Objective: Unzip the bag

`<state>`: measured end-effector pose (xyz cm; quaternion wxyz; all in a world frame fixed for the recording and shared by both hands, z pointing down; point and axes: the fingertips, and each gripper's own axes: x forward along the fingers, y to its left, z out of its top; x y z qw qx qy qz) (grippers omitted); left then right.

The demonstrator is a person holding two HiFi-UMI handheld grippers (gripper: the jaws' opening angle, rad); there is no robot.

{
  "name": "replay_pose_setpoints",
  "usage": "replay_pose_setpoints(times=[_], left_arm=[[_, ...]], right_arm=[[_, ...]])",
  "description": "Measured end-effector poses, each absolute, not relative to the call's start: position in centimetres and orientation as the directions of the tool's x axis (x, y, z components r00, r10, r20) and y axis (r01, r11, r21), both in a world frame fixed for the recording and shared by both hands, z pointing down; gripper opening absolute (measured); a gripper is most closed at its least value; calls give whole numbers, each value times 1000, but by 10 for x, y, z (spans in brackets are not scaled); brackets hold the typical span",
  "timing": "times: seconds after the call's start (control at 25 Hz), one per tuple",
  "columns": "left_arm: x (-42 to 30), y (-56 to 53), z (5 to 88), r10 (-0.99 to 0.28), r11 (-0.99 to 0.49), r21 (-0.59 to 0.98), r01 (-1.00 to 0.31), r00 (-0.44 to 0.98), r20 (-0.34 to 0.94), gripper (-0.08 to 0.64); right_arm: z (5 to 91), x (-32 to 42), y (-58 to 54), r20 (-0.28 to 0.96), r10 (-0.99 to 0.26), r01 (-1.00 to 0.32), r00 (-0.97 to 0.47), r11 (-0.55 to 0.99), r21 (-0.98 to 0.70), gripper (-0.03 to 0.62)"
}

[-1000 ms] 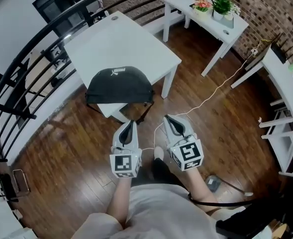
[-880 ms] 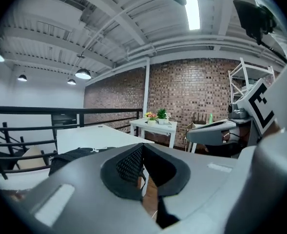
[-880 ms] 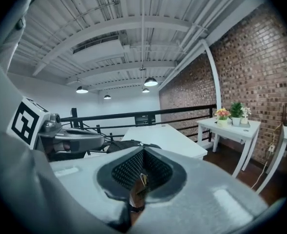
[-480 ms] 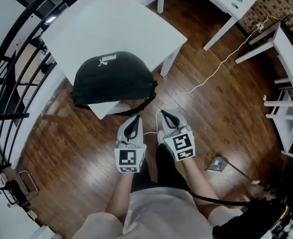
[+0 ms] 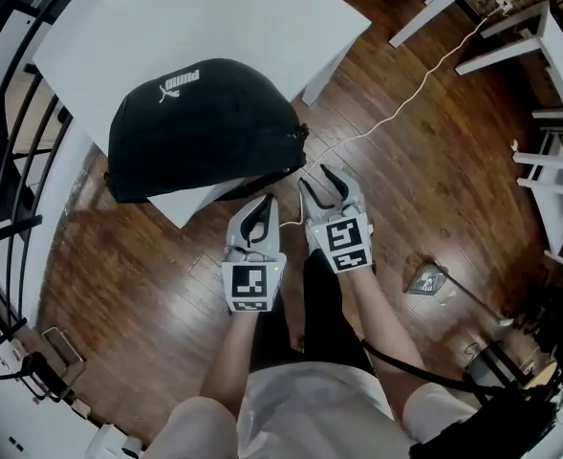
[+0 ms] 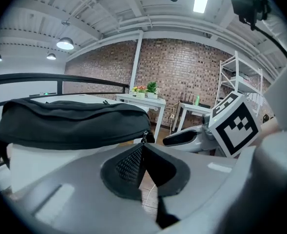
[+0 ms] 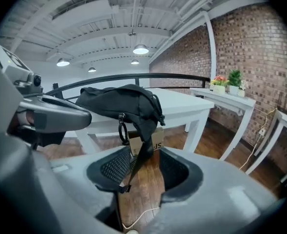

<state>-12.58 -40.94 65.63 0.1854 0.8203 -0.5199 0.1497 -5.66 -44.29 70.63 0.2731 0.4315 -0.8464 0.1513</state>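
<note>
We note black bag (image 5: 200,127) at white table (image 5: 224,17) corner, left gripper (image 5: 260,208) closed, empty, right gripper (image 5: 321,185) jaws opening, strap (image 7: 142,155) dangling between them, unpressed.

The left gripper (image 5: 265,202) and right gripper (image 5: 317,178) have been brought nearer the black fabric bag (image 5: 200,127). The right gripper's jaws are being opened, with the bag's dangling black strap (image 7: 144,155) between them.
</note>
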Motion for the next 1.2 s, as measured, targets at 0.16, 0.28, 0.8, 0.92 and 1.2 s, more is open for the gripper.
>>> replay_pose_setpoints(times=[0.16, 0.28, 0.8, 0.92, 1.2], left_arm=[[-125, -409, 661, -789, -405, 148, -902, 427, 441, 17], [-129, -407, 663, -784, -409, 148, -900, 430, 448, 17], [-137, -410, 642, -767, -433, 160, -887, 456, 452, 42], [-135, -410, 628, -774, -427, 176, -887, 459, 436, 48], [-122, -411, 616, -729, -422, 284, -861, 509, 458, 210]], right_arm=[[717, -70, -459, 554, -638, -789, -534, 611, -57, 178], [728, -77, -469, 559, -637, -786, -530, 617, -42, 176], [685, -62, -470, 586, -579, -800, -567, 557, -223, 20], [659, -63, -461, 610, -546, -788, -574, 570, -232, 20], [604, -72, -447, 635, -536, -805, -557, 537, -254, 21]])
